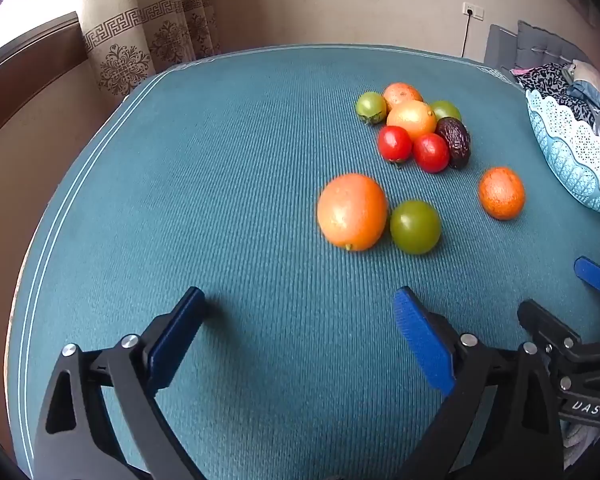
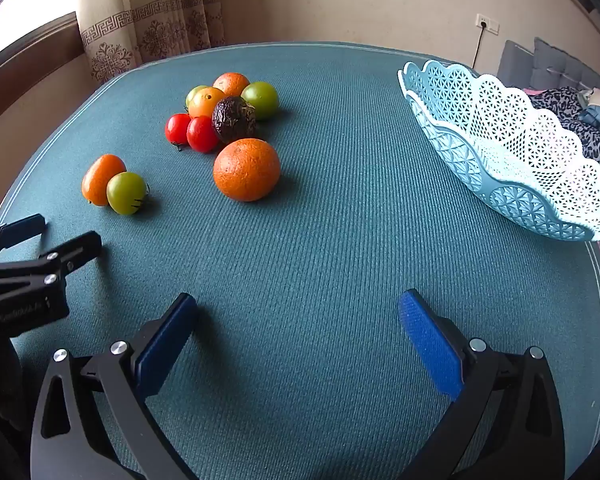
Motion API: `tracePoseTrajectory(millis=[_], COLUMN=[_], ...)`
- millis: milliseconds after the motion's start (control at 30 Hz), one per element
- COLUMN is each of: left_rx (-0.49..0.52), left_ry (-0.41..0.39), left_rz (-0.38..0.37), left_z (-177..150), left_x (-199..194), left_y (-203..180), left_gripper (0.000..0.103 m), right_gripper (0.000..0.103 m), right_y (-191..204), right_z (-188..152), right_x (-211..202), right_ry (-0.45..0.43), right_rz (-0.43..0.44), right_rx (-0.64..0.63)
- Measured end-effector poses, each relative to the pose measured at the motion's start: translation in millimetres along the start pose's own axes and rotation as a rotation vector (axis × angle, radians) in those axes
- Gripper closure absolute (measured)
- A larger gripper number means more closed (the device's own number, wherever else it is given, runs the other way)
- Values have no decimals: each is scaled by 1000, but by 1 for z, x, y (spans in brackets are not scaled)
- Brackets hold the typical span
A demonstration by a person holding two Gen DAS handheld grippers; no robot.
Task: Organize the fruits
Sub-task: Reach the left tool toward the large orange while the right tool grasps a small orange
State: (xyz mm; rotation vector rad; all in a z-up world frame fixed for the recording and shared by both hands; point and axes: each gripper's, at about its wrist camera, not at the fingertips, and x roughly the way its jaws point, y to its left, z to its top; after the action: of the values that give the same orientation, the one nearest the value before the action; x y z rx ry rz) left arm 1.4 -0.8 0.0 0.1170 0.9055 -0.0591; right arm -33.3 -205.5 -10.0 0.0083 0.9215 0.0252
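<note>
Both grippers are hovering low over the teal mat (image 2: pixel 340 240), side by side at its near edge. The left gripper (image 1: pixel 298 304) is spreading its jaws wide and gripping nothing; the right gripper (image 2: pixel 298 308) is doing the same, its blue pads (image 2: pixel 428 344) well apart over bare mat.

All the fruit is sitting out on the mat, none of it in the basket (image 2: pixel 512 152), which is resting at the right edge and tilting over it, its far rim higher than its near one. A smooth orange (image 1: pixel 352 212) and a green tomato (image 1: pixel 415 227) are touching each other just ahead of the left gripper. A rough orange (image 2: pixel 247 169) is lying alone, nearer the right gripper. Behind it a tight cluster is crowding together: two red tomatoes (image 2: pixel 192 132), a dark wrinkled fruit (image 2: pixel 234 119), more oranges and green tomatoes.

Nothing looks started yet, so the risks are all ahead. The round fruit is going to roll if a pad nudges it off-centre, and the touching pair is likely to scatter when one is lifted. Reaching into the cluster is risking a knock-on, sending the tomatoes toward the edge. Squeezing a tomato hard could split it. The basket, hanging partly off the mat, looks liable to tip if fruit is dropped on its outer side. The grippers are also close enough to clash.
</note>
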Motion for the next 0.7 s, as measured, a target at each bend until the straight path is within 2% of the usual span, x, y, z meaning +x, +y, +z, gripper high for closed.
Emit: tracePoseTrajectory(millis=[167,233,667,700], left_rx=[8,8,14,4], left_ry=[3,-2,-28,-40], left_rz=[-11,-11,-66,-79], left_z=[14,22,31,33], left_x=[9,13,18,17], left_y=[-1,-3,1,2], left_gripper=[12,19,22,25], right_gripper=[5,5,5,5], right_y=[-2,-3,-4,-4], right_z=[-1,-1,-2,-2], right_x=[-3,-4,-6,-6], right_ry=[-5,-7,-9,-11], right_rz=[9,11,14,16], right_rx=[5,7,8,10])
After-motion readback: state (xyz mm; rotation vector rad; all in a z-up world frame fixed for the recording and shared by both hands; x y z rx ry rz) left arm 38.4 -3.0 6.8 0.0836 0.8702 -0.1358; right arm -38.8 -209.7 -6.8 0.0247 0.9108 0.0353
